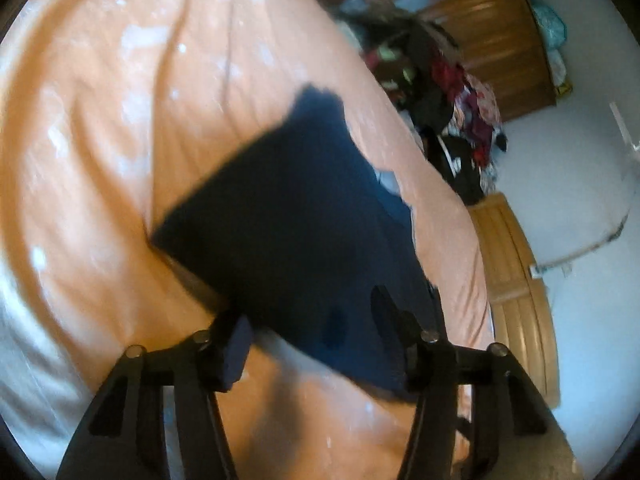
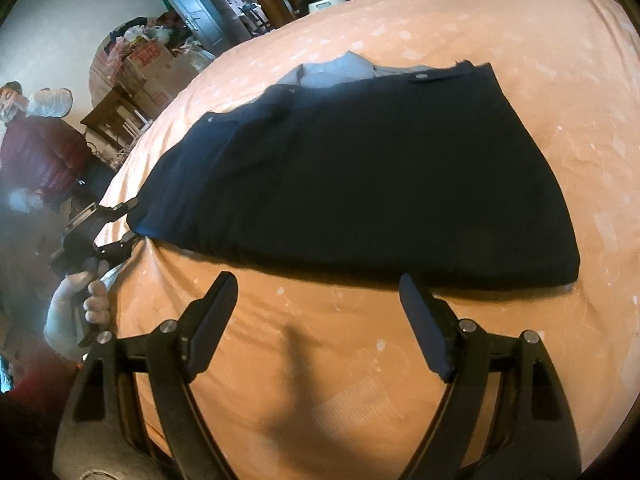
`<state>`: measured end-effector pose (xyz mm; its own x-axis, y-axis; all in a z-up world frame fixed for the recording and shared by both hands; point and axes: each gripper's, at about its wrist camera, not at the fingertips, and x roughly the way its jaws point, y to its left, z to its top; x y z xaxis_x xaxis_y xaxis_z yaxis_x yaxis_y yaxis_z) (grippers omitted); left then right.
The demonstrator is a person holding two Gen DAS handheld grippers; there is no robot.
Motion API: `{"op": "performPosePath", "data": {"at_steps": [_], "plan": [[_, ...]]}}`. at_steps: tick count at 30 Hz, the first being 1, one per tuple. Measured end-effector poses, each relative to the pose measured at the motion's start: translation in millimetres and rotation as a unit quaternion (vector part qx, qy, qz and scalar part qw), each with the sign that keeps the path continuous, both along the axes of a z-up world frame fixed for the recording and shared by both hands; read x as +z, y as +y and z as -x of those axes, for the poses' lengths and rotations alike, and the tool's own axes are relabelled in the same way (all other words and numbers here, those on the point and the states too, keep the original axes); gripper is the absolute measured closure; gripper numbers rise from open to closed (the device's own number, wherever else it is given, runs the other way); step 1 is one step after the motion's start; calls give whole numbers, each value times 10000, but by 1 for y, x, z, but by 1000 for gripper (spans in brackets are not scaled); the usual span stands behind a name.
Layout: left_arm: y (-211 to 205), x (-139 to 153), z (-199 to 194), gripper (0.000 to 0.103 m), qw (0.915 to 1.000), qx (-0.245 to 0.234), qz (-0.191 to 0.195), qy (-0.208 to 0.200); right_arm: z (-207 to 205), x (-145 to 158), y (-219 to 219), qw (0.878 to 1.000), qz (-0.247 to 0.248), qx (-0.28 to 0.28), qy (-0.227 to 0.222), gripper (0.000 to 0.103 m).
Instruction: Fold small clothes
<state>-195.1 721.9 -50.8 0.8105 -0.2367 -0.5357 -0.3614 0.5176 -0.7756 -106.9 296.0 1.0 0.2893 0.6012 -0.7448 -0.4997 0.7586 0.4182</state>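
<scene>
A dark navy garment [image 2: 360,176] is lying folded on a peach bedspread [image 2: 520,60], its long near edge running across the middle of the right wrist view and a pale lining showing at its far edge, next to a small metal snap.

The right gripper [image 2: 316,304] is hovering just short of that near edge with its two fingers [image 2: 212,320] spread wide, nothing sitting between them, and its shadow is falling on the bare bedspread below.

The left gripper [image 2: 120,226] is showing at the left end of the garment in the right wrist view, its two dark fingers set apart at the cloth's corner. In its own view the left gripper [image 1: 316,332] is also standing spread, with a corner of the garment [image 1: 304,216] lying over the right-hand finger and reaching toward the other (the picture is blurred here, so whether the cloth is actually being pinched cannot be told).

A gloved hand [image 2: 76,312] is wrapping around the left gripper's handle at the left edge of the bed.

Beyond the far side of the bed, a heap of mixed clothes [image 1: 452,108] is sitting in front of a wooden headboard [image 1: 492,28], and cardboard boxes [image 2: 156,68] are standing in the far left of the room.
</scene>
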Motion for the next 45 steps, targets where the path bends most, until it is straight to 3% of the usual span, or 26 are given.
{"op": "performPosePath", "data": {"at_steps": [5, 8, 10, 11, 12, 14, 15, 17, 18, 19, 22, 24, 26, 28, 30, 38, 45], "plan": [[10, -10, -4, 45, 9998, 112, -109, -90, 5, -1, 12, 9996, -24, 271, -95, 19], [11, -9, -10, 33, 9994, 152, -127, -268, 7, -15, 18, 9995, -9, 323, 38, 19], [9, -7, -15, 12, 9984, 249, -98, -495, 11, -23, 21, 9993, 32, 355, 67, 19], [6, -6, -14, 7, 9974, 320, -177, -629, 14, -24, 22, 9993, 78, 356, -30, 19], [2, -4, -21, 0, 9973, 296, -283, -604, 17, -23, 23, 9992, 106, 359, -122, 19], [-3, -4, -34, 1, 9985, 158, -481, -201, 19, -21, 26, 9987, 189, 399, -266, 19], [-4, -3, -38, 6, 9980, 144, -615, -25, 21, -18, 27, 9979, 265, 462, -359, 19], [-2, -3, -37, 48, 9979, 180, -594, 169, 28, -14, 30, 9958, 401, 617, -538, 19], [0, -4, -33, 88, 9972, 209, -651, 304, 34, -12, 31, 9945, 466, 724, -596, 19], [2, -4, -31, 94, 9962, 227, -757, 354, 38, -14, 33, 9934, 528, 814, -606, 19], [5, -2, -24, 99, 9961, 151, -831, 252, 50, -31, 40, 9914, 762, 915, -544, 15], [8, -4, -24, 99, 9964, 156, -800, 215, 54, -40, 39, 9932, 641, 826, -512, 0], [15, -17, -19, 98, 9983, 227, -505, 184, 59, -46, 45, 9912, 750, 840, -690, 0], [25, -28, -12, 89, 9989, 429, -159, 32, 62, -47, 49, 9893, 875, 864, -784, 0], [28, -33, -11, 88, 9991, 432, -19, -25, 57, -50, 47, 9908, 777, 921, -615, 0], [25, -39, -19, 94, 9996, 222, -162, -20, 53, -53, 43, 9930, 449, 949, -533, 0], [22, -41, -22, 91, 9994, 217, -274, -14, 59, -53, 38, 9935, 293, 882, -660, 0]]}}
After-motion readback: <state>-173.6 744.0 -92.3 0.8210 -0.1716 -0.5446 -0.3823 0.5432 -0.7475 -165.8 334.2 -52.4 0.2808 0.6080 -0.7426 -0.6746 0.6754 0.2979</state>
